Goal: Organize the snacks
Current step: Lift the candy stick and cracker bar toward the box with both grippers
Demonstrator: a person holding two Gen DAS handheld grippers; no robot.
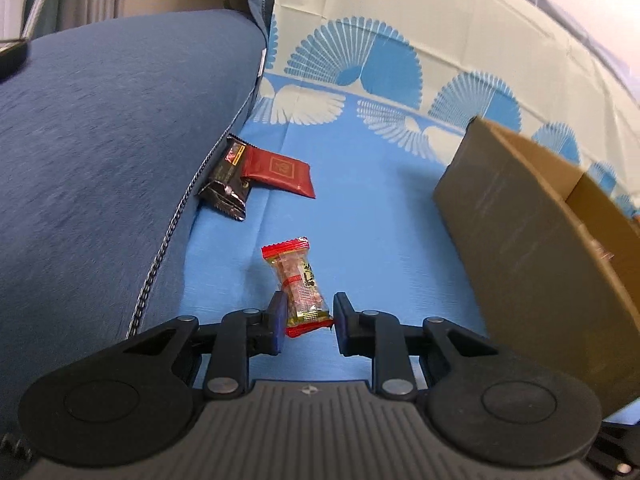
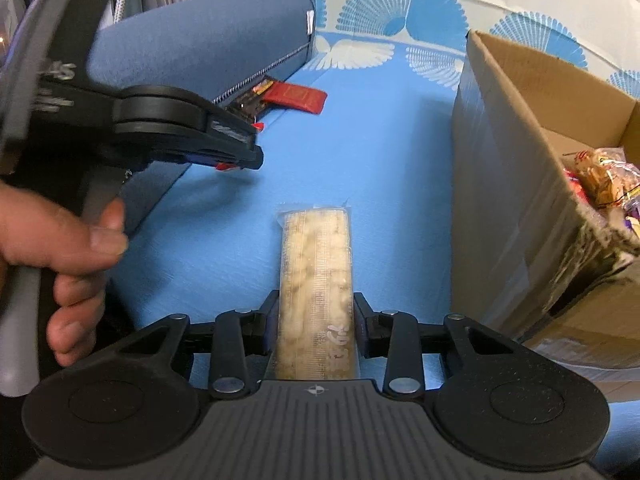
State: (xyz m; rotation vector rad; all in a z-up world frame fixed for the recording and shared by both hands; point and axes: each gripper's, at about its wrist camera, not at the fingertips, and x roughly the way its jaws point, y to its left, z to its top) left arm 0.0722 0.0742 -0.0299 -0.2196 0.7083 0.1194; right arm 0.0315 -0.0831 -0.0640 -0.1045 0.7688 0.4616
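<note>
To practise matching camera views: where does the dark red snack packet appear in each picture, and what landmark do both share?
Left wrist view: dark red snack packet left of centre, beside the blue cushion.
Right wrist view: upper centre, same cushion alongside.
Shared landmark: cardboard box, right.

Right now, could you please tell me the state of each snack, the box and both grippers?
Left gripper: around the small candy pack, right finger apparently not touching.
Small candy pack: sealed, between the left fingers.
Right gripper: closed on the long pale bar.
Long pale bar: sealed, gripped at its near end.
Dark red packet: sealed, lying flat.
Black packet: sealed, against the blue cushion.
Cardboard box: open, snacks inside.
</note>
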